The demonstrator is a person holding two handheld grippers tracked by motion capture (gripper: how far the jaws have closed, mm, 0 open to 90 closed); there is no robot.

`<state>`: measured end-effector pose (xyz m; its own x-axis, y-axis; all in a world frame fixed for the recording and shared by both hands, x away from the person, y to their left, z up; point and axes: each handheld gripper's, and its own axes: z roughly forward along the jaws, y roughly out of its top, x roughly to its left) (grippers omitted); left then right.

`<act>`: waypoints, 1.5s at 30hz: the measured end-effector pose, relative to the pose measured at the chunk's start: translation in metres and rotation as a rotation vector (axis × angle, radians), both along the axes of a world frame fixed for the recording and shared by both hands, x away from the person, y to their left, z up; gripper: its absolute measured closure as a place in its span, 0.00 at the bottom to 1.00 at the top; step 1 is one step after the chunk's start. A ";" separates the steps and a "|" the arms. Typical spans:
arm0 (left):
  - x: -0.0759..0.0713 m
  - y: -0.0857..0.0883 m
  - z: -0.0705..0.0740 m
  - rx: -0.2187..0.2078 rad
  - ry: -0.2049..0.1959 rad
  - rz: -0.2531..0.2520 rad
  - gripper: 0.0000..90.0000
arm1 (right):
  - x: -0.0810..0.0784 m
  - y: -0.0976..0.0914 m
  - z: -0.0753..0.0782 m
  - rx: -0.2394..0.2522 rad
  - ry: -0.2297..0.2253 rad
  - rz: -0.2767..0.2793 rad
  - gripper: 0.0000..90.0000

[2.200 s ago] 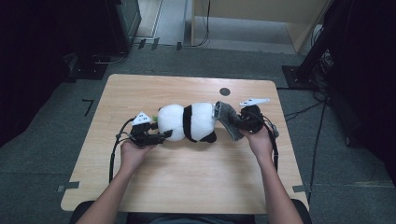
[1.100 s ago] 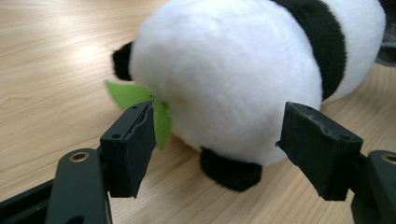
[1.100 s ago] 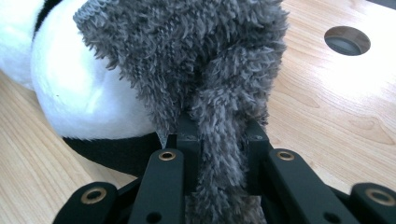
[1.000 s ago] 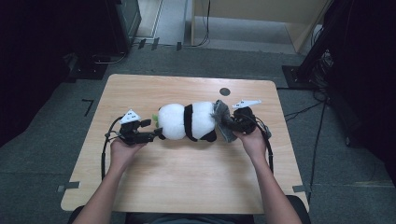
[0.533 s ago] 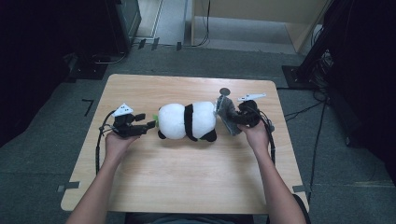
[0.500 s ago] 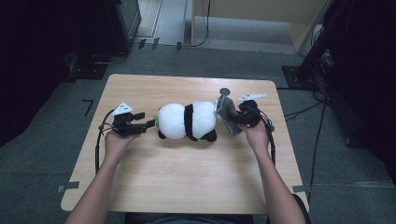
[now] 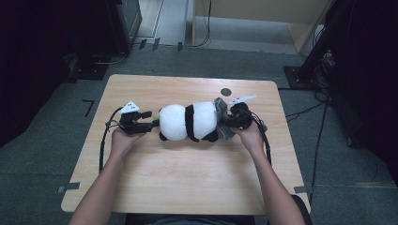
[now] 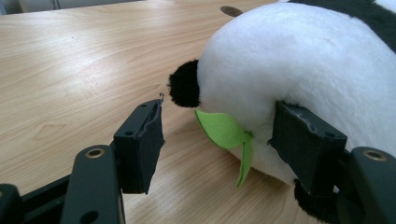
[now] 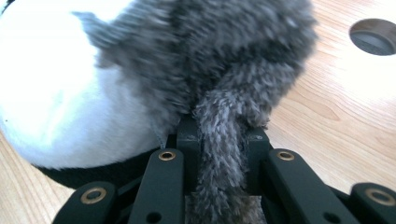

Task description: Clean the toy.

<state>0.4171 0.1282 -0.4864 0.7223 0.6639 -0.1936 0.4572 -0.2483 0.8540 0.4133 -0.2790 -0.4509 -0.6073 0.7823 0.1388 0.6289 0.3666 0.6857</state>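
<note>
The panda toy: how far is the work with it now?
Done: the right gripper is shut on the grey fur piece at one end of the panda toy. In hand: the left gripper, open, straddles its green leaf. Left: closing there.

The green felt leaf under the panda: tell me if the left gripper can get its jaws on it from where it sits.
Probably yes. The left gripper is open, and the green leaf hangs between its jaws with nothing in front of it. One jaw already touches the panda plush, so closing may pinch white fur too.
</note>
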 end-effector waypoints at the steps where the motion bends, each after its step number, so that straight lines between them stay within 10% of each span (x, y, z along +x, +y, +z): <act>1: -0.001 -0.001 -0.001 -0.003 -0.007 0.000 0.37 | 0.001 0.001 0.000 0.002 -0.002 0.004 0.85; 20: -0.014 -0.012 -0.006 -0.023 -0.061 -0.094 0.36 | 0.017 0.017 -0.008 0.018 -0.045 0.024 0.88; 24: -0.014 -0.013 -0.010 -0.030 -0.090 -0.113 0.20 | 0.024 0.025 -0.007 -0.014 -0.060 0.021 0.89; 28: -0.014 -0.018 -0.015 -0.055 -0.082 -0.163 0.03 | 0.026 0.032 -0.008 -0.014 -0.076 0.009 0.89; 33: -0.011 -0.019 -0.018 -0.123 -0.031 -0.205 0.03 | 0.029 0.032 -0.012 0.017 -0.070 -0.029 0.89; 45: -0.015 -0.032 -0.020 -0.119 -0.002 -0.294 0.06 | 0.029 0.040 -0.013 0.003 -0.097 -0.053 0.89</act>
<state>0.4022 0.0964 -0.5067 0.8804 0.3990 -0.2562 0.3791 -0.2677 0.8858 0.4427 -0.2388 -0.4638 -0.5756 0.8134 0.0840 0.5782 0.3323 0.7451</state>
